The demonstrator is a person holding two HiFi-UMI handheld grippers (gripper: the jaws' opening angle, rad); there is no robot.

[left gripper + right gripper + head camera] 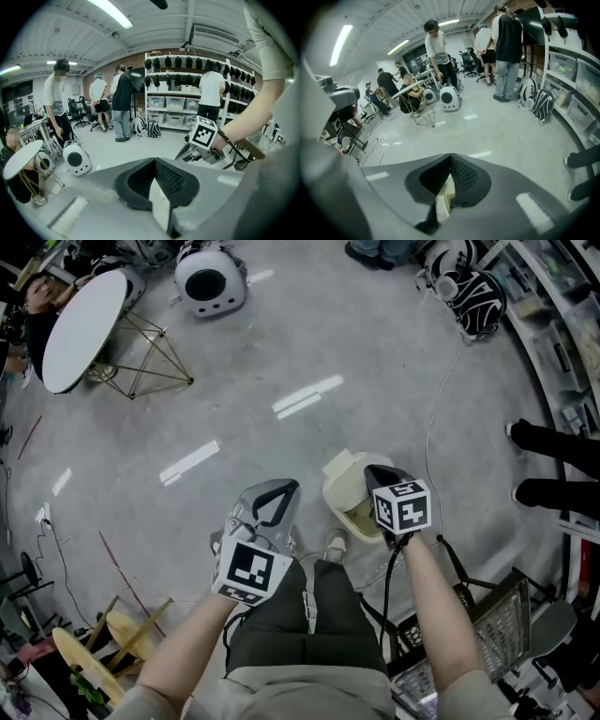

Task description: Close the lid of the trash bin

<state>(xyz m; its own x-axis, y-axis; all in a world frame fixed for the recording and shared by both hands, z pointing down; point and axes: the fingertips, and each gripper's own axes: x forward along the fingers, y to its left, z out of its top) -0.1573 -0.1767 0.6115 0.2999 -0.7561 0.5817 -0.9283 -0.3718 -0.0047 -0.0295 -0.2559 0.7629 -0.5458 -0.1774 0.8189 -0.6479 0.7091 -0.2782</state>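
A cream trash bin (349, 507) stands on the grey floor just ahead of the person's feet, its lid (341, 465) tipped up at the far left side. My right gripper (371, 472) hovers over the bin's right part, jaws shut with nothing between them. A cream strip of the bin (445, 199) shows through the gap under the right gripper (450, 156). My left gripper (282, 487) is held left of the bin, apart from it, jaws shut and empty. The left gripper (154, 161) points out into the room, and the right gripper's marker cube (204, 133) is in its view.
A round white table (82, 329) on a wire frame stands far left, a white pet carrier (211, 277) behind it. A black-and-white bag (478, 301) and shelving (562, 306) line the right. A bystander's shoes (548, 439) and a wire basket (497, 620) are at right.
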